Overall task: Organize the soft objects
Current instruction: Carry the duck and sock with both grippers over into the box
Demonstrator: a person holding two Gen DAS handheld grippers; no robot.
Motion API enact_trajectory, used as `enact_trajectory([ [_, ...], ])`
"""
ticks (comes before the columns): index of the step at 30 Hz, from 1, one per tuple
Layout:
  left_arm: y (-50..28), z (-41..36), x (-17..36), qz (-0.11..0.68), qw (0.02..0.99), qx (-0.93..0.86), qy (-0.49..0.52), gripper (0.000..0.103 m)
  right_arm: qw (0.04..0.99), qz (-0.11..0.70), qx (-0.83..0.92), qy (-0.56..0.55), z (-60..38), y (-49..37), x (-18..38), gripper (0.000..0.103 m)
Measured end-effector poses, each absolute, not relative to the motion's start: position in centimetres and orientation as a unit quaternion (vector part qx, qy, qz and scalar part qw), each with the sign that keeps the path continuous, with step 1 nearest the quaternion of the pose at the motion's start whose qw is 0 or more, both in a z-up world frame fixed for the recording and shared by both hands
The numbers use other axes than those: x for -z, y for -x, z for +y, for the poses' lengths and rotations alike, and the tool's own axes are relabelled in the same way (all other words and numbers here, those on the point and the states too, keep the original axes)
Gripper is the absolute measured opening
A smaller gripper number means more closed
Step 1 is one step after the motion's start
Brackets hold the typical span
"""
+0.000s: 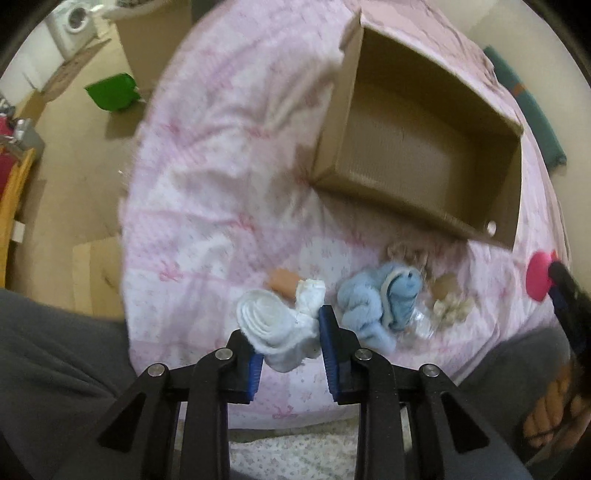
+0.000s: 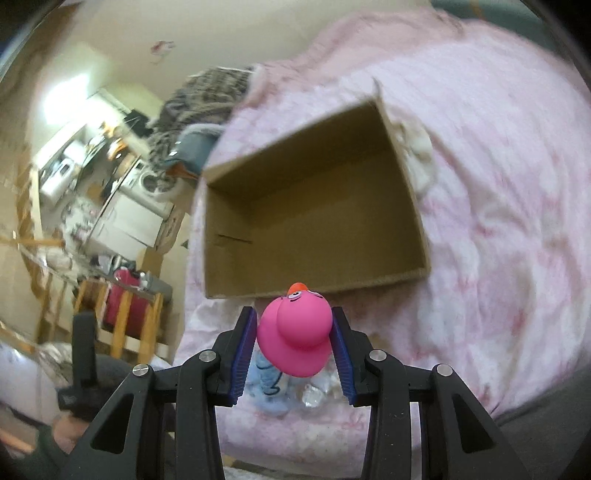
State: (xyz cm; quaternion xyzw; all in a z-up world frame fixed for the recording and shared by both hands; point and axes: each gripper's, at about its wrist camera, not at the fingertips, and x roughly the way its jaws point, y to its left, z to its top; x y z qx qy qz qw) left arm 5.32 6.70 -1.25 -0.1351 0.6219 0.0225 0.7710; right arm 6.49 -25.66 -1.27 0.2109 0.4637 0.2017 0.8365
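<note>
My left gripper (image 1: 291,332) is shut on a rolled white sock (image 1: 273,328) above the pink bedspread (image 1: 207,192). Beside it lie a doll's arm in a white sleeve (image 1: 295,286), a blue plush toy (image 1: 384,299) and a doll with blond hair (image 1: 447,295). My right gripper (image 2: 293,328) is shut on a pink rubber duck (image 2: 295,332) with an orange beak, just before the near rim of an open cardboard box (image 2: 314,206). The box (image 1: 424,147) looks empty in both views. The duck (image 1: 539,275) also shows at the right edge of the left wrist view.
The bed's left edge drops to a tan floor with a green bag (image 1: 112,90), flat cardboard (image 1: 96,277) and a washing machine (image 1: 74,26). A wooden rack with a red item (image 2: 125,314) stands left of the bed. A grey patterned blanket (image 2: 199,99) lies behind the box.
</note>
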Motion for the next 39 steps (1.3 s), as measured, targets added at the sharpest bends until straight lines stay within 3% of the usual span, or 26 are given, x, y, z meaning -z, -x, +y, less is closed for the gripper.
enact_trajectory([
  [18, -15.9, 0.4, -3.6, 0.504, 0.862, 0.017, 0.053, 0.025, 0.873, 0.427, -0.185, -0.145, -23.8, -13.3, -3.6, 0.042],
  [31, -19.3, -1.2, 1.6, 0.479, 0.877, 0.042, 0.020, 0.026, 0.862, 0.474, -0.139, -0.111, -22.6, -17.7, 3.5, 0.042],
  [39, -21.2, -1.2, 4.9, 0.514, 0.854, 0.051, 0.053, 0.026, 0.840, 0.512, -0.131, -0.125, -23.0, -19.6, 7.0, 0.042],
])
